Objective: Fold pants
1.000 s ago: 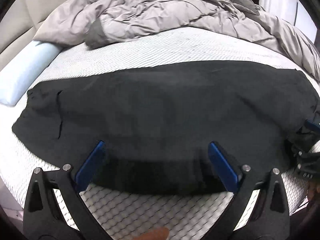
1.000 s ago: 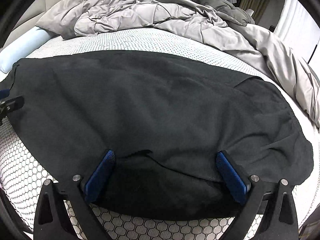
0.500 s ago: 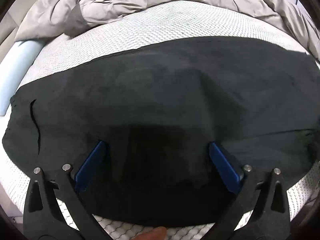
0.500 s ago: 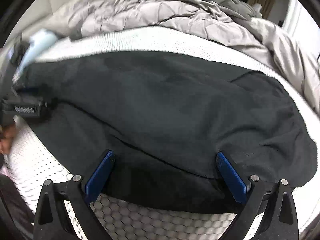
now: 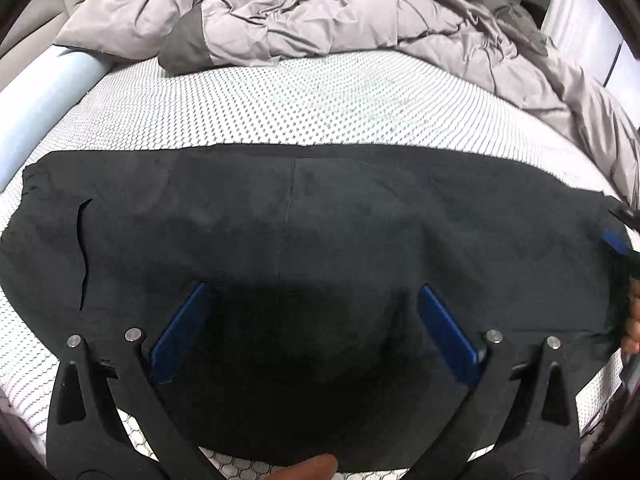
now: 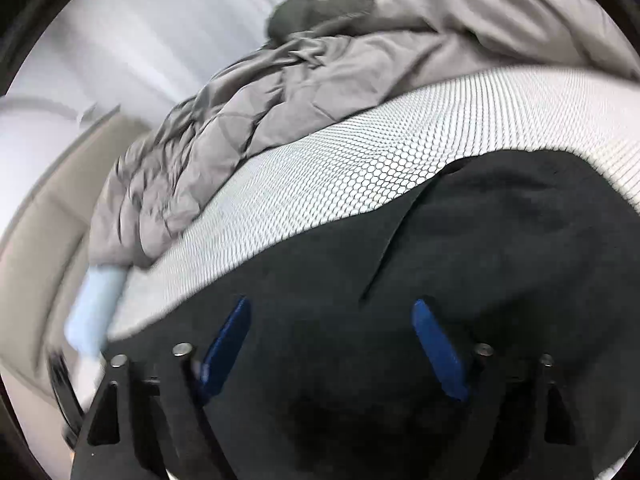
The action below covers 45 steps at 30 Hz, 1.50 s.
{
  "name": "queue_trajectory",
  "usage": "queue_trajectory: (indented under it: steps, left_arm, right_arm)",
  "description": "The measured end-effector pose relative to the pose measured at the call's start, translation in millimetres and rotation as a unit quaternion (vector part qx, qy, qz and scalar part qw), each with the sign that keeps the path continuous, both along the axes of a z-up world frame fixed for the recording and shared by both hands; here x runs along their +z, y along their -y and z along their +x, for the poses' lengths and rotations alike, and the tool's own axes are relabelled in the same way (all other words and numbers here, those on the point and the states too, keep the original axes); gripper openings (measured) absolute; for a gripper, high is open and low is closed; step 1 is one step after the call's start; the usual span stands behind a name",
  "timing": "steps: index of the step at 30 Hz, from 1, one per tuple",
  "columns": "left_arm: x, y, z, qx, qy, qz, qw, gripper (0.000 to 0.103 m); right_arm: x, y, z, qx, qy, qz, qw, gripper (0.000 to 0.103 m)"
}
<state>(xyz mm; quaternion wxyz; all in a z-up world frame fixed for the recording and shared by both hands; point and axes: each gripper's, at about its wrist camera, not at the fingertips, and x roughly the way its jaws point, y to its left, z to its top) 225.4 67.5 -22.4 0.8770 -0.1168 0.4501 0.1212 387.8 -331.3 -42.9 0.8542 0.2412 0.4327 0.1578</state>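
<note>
The black pants [image 5: 312, 232] lie spread across the white honeycomb mattress [image 5: 320, 100], with a pocket slit at the left. My left gripper [image 5: 312, 292] hovers open over the near edge of the pants, blue pads wide apart, holding nothing. My right gripper [image 6: 332, 308] is open too, tilted over the pants [image 6: 500, 260] near a pocket slit. The right gripper's blue tip shows at the far right edge of the left wrist view [image 5: 614, 240]. The right wrist view is blurred.
A rumpled grey duvet [image 5: 340, 12] is heaped at the back of the bed and down its right side. A pale blue pillow [image 5: 44, 100] lies at the left edge. Beige headboard [image 6: 44, 200] and white wall stand beyond.
The left gripper has pulled back, so more bare mattress shows beyond the pants. The right gripper has swung and tilted sharply toward the pillow end. Both stay open.
</note>
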Motion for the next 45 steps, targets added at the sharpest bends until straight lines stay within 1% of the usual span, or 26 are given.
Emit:
queue_trajectory:
  steps: [2, 3, 5, 6, 7, 8, 10, 12, 14, 16, 17, 18, 19, 21, 23, 25, 27, 28, 32, 34, 36, 37, 39, 41, 43, 45]
  left_arm:
    - [-3, -2, 2, -0.003, -0.001, 0.003, 1.0, 0.102]
    - [-5, -3, 2, -0.005, -0.001, 0.005, 1.0, 0.102]
    - [-9, -9, 4, -0.005, -0.003, 0.011, 0.9999, 0.102]
    - [-10, -11, 3, -0.004, -0.002, 0.012, 0.9999, 0.102]
    - [-10, -14, 2, -0.003, -0.001, 0.01, 0.9999, 0.102]
    - [-9, -17, 2, -0.001, 0.001, 0.009, 1.0, 0.102]
    - [-8, -25, -1, 0.006, 0.006, 0.006, 0.9999, 0.102]
    - [-8, -33, -2, 0.016, 0.006, 0.004, 0.9998, 0.102]
    - [-12, -41, -1, 0.024, -0.005, -0.001, 0.9997, 0.102]
    - [-16, -46, -2, 0.028, -0.01, -0.001, 0.9995, 0.102]
    - [-17, -47, -3, 0.027, -0.014, 0.002, 0.9995, 0.102]
    - [-18, -47, -3, 0.026, -0.016, 0.004, 0.9995, 0.102]
    - [-19, -47, -5, 0.022, -0.019, 0.009, 0.9995, 0.102]
    - [-19, -45, -9, 0.018, -0.02, 0.019, 0.9995, 0.102]
    - [-21, -42, -12, 0.016, -0.024, 0.026, 0.9993, 0.102]
    - [-23, -42, -14, 0.017, -0.026, 0.028, 0.9991, 0.102]
    - [-22, -39, -15, 0.019, -0.023, 0.027, 0.9992, 0.102]
    - [-21, -39, -16, 0.019, -0.02, 0.022, 0.9994, 0.102]
    - [-17, -31, -16, 0.019, -0.008, 0.014, 0.9997, 0.102]
    - [-15, -27, -16, 0.019, -0.003, 0.011, 0.9998, 0.102]
    - [-13, -22, -16, 0.019, 0.002, 0.007, 0.9998, 0.102]
    - [-13, -20, -17, 0.02, 0.004, 0.007, 0.9998, 0.102]
    - [-12, -18, -16, 0.022, 0.005, 0.008, 0.9997, 0.102]
    - [-14, -18, -14, 0.026, 0.003, 0.01, 0.9996, 0.102]
    - [-16, -21, -14, 0.031, 0.0, 0.012, 0.9995, 0.102]
    - [-18, -27, -16, 0.036, -0.001, 0.015, 0.9992, 0.102]
  right_arm:
    - [-10, 3, 24, -0.019, -0.024, 0.024, 0.999, 0.077]
    - [-12, 2, 34, -0.02, -0.028, 0.026, 0.999, 0.072]
    - [-19, -4, 52, -0.006, -0.039, 0.035, 0.999, 0.047]
    - [-22, -8, 56, -0.001, -0.044, 0.038, 0.998, 0.024]
    - [-24, -15, 59, 0.003, -0.05, 0.027, 0.998, 0.007]
    - [-22, -21, 58, -0.003, -0.036, 0.008, 0.999, 0.003]
    - [-7, -21, 57, -0.029, 0.02, -0.009, 0.999, 0.002]
    - [5, -13, 61, -0.075, 0.051, -0.023, 0.996, 0.002]
    - [3, -12, 65, -0.104, 0.045, -0.05, 0.992, 0.002]
    - [-6, -15, 74, -0.106, 0.012, -0.073, 0.992, 0.011]
    - [-9, -16, 75, -0.101, -0.001, -0.074, 0.992, 0.015]
    - [-10, -16, 75, -0.087, -0.015, -0.066, 0.994, 0.029]
    - [-8, -16, 73, -0.079, -0.017, -0.059, 0.995, 0.048]
    - [4, -9, 59, -0.065, -0.003, -0.052, 0.997, 0.063]
    - [24, 0, 34, -0.056, 0.025, -0.064, 0.996, 0.07]
    - [42, 17, 1, -0.06, 0.057, -0.079, 0.993, 0.084]
    - [52, 47, -38, -0.1, 0.081, -0.098, 0.987, 0.088]
    - [52, 64, -59, -0.123, 0.08, -0.103, 0.984, 0.09]
    - [33, 129, -103, -0.191, 0.034, -0.079, 0.978, 0.09]
    - [13, 157, -116, -0.22, -0.006, -0.059, 0.974, 0.089]
    - [-8, 173, -118, -0.212, -0.039, -0.004, 0.977, 0.085]
    - [-15, 178, -117, -0.203, -0.045, 0.026, 0.978, 0.081]
    - [-28, 181, -108, -0.185, -0.043, 0.083, 0.978, 0.079]
    - [-32, 178, -98, -0.187, -0.038, 0.074, 0.979, 0.061]
    - [-31, 177, -90, -0.188, -0.029, 0.089, 0.978, 0.039]
    - [-11, 173, -96, -0.192, 0.015, 0.072, 0.979, 0.033]
